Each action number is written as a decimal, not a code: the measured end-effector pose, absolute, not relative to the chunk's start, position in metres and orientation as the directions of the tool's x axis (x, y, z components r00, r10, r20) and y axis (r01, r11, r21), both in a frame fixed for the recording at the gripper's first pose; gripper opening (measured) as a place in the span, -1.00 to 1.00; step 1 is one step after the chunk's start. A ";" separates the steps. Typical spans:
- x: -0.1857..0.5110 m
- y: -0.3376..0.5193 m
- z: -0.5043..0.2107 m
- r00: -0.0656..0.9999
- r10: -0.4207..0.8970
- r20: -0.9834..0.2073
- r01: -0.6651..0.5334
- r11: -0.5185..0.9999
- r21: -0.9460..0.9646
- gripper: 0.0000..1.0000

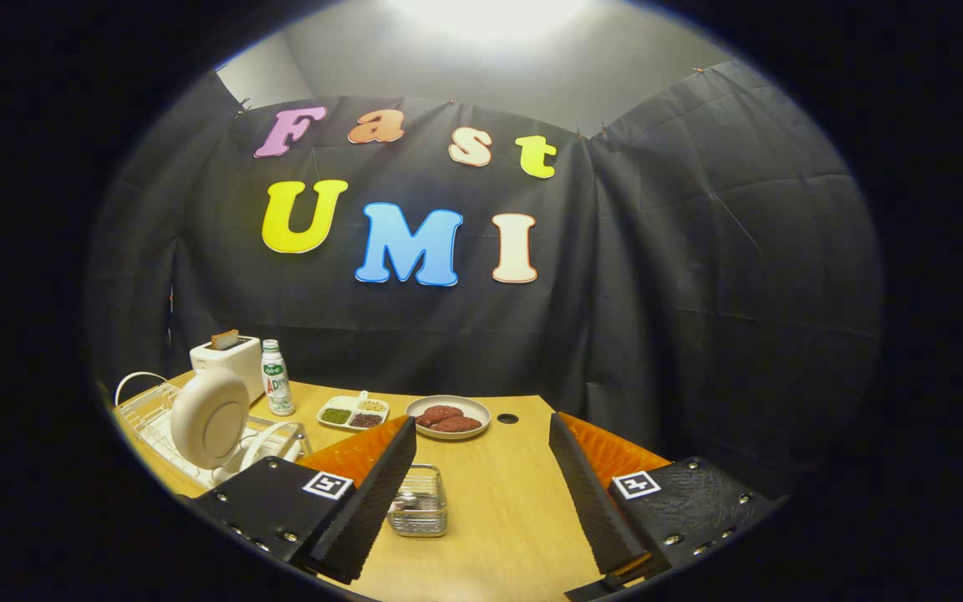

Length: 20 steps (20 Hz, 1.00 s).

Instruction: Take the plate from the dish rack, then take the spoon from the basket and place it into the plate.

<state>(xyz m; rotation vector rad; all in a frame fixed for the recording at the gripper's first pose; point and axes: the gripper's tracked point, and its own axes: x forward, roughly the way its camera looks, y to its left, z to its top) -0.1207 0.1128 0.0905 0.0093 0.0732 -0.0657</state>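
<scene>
1. Nearest of all, the gripper (481, 502) hangs above a wooden table (506, 510) with its two fingers spread wide apart and nothing held between them.
2. Furthest left, a white wire dish rack (151, 418) sits at the table's left edge, and a white plate (208, 418) stands upright on its rim in the rack, just beyond the left finger.
3. Behind the rack, a white toaster (229, 361) with a slice of bread (225, 339) poking out stands against the black cloth wall, and a small white bottle (277, 378) stands just beside it.
4. Between the fingers and close to the left one, a small wire basket (420, 500) rests on the table; something dark lies in its bottom, but whether it is the spoon cannot be told.
5. Beyond the fingers, a white divided dish (354, 412) of small fillings lies beside a round dish (448, 416) holding reddish-brown patties.
6. Right of that dish, a small dark hole (507, 417) shows in the tabletop.
</scene>
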 end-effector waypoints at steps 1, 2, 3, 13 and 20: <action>-0.127 0.131 0.096 0.996 -0.046 -0.073 0.047 0.999 0.014 0.95; -0.131 0.148 0.102 0.997 -0.027 -0.075 0.028 0.999 0.018 0.95; -0.133 0.166 0.104 0.997 -0.003 -0.080 0.005 1.000 0.021 0.95; -0.121 0.320 0.110 0.983 0.074 -0.170 -0.077 0.997 -0.014 0.95; -0.082 0.381 0.089 0.967 0.004 -0.256 -0.030 0.995 -0.097 0.63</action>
